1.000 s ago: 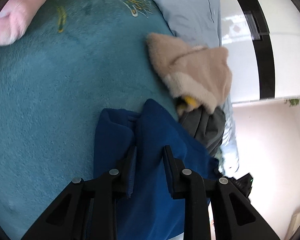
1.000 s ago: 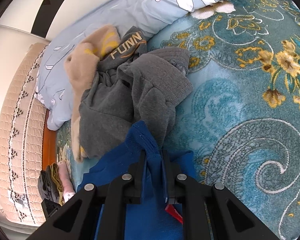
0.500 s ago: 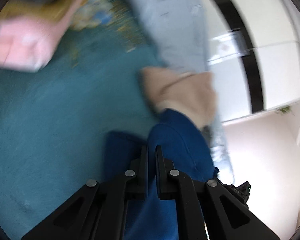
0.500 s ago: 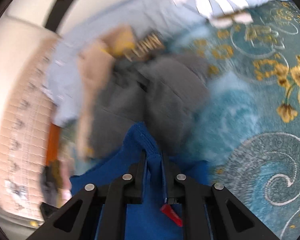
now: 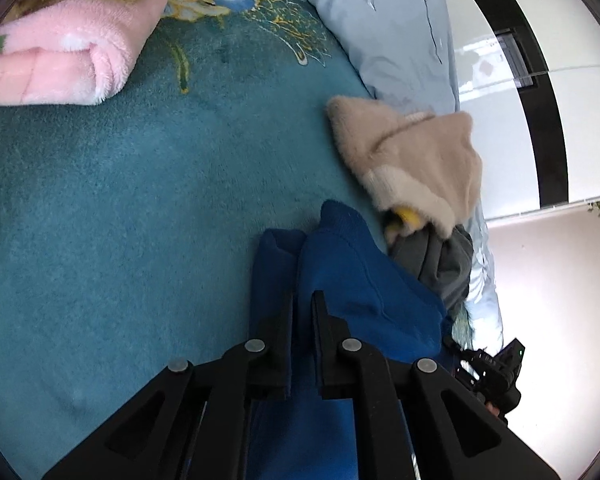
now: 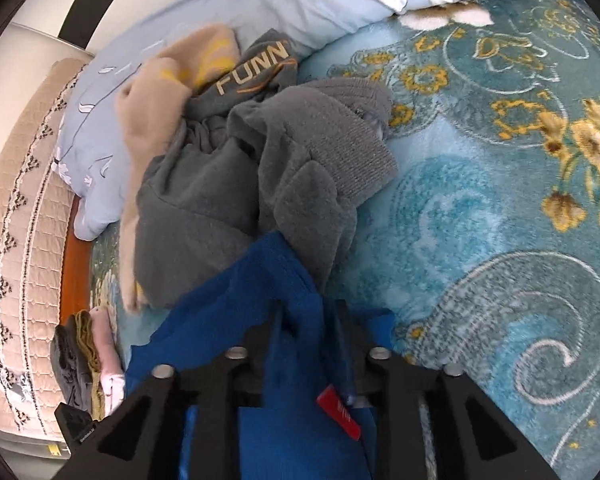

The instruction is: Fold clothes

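Note:
A blue fleece garment (image 5: pixel 352 272) lies on the teal bedspread (image 5: pixel 120 220). My left gripper (image 5: pixel 302 304) is shut on a fold of it. In the right wrist view the same blue garment (image 6: pixel 260 288), with a red tag (image 6: pixel 338 412), is pinched in my right gripper (image 6: pixel 306 312), whose jaws stand a little apart around the cloth. Just beyond lies a pile of grey clothes (image 6: pixel 260 168) with a beige fleece (image 6: pixel 152 92). The beige fleece (image 5: pixel 416 160) and grey cloth (image 5: pixel 440 256) also show in the left wrist view.
A folded pink blanket (image 5: pixel 56 52) with a yellow knit on it lies at the far left. A light blue quilt (image 6: pixel 260 4) runs along the back of the bed. A padded headboard (image 6: pixel 16 200) and small folded stack (image 6: pixel 88 356) are at left.
My left gripper has closed from open onto the blue garment's fold. The right gripper's jaws have parted slightly, still around the blue cloth. Both views swung and settled.

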Action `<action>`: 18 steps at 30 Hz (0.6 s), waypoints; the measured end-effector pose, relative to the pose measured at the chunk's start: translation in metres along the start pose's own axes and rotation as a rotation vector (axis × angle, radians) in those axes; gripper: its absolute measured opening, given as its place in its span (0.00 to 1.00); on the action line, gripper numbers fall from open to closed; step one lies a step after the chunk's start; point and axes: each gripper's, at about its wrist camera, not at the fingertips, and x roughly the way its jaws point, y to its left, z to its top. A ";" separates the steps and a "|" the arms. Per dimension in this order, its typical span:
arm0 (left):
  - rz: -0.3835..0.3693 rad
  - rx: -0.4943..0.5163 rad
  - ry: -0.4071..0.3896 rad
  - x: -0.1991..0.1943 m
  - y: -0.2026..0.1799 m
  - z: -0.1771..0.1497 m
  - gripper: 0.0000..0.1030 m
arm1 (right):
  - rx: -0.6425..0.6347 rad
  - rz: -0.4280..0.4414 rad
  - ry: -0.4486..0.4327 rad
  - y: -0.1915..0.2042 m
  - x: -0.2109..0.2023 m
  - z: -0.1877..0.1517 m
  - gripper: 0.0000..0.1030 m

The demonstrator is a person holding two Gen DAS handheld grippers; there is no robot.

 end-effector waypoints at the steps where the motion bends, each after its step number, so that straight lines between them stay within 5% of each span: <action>1: 0.004 0.012 0.003 -0.006 -0.001 0.000 0.11 | 0.005 0.010 -0.010 -0.001 -0.006 -0.002 0.40; 9: -0.005 0.085 0.034 -0.055 0.012 -0.021 0.43 | 0.122 0.109 -0.087 -0.041 -0.063 -0.045 0.54; 18: -0.079 0.068 0.160 -0.050 0.045 -0.056 0.59 | 0.272 0.139 -0.028 -0.097 -0.072 -0.117 0.54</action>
